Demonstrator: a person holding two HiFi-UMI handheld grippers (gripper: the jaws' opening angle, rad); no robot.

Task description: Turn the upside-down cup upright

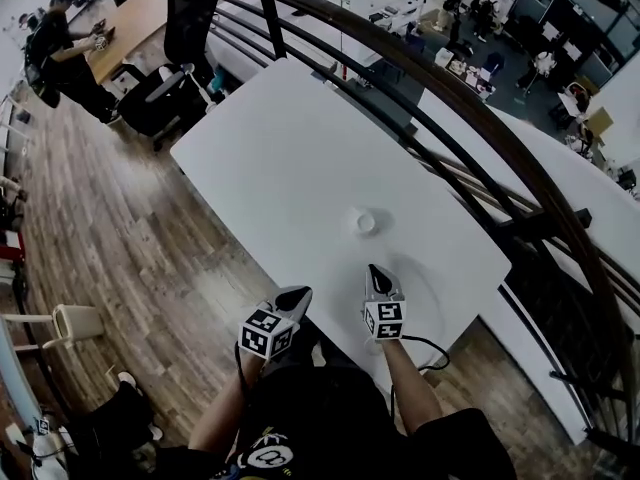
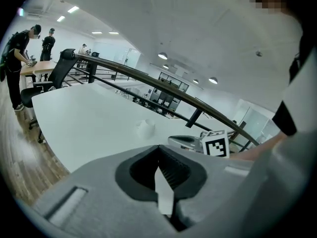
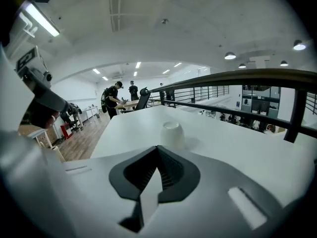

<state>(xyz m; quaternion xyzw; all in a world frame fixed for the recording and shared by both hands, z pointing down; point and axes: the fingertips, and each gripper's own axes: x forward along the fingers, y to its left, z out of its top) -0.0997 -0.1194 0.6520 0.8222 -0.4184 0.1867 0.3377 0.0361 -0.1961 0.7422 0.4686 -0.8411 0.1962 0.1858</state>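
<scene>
A small white cup (image 1: 366, 222) stands mouth down on the white table (image 1: 270, 148), a little right of its middle. In the right gripper view the cup (image 3: 171, 132) is straight ahead, just beyond my right gripper (image 3: 158, 148), whose jaws are shut with nothing between them. From the head view, that right gripper (image 1: 375, 270) hovers over the table's near edge, a short way short of the cup. My left gripper (image 1: 303, 291) sits to its left at the table's near edge, also shut and empty. The left gripper view shows the cup (image 2: 145, 127) ahead and the right gripper (image 2: 184, 141) beside it.
A dark curved railing (image 1: 480, 118) runs along the table's far and right sides. An office chair (image 1: 170, 78) stands at the table's far left corner on the wooden floor. A person (image 1: 60, 43) sits at a wooden desk beyond it.
</scene>
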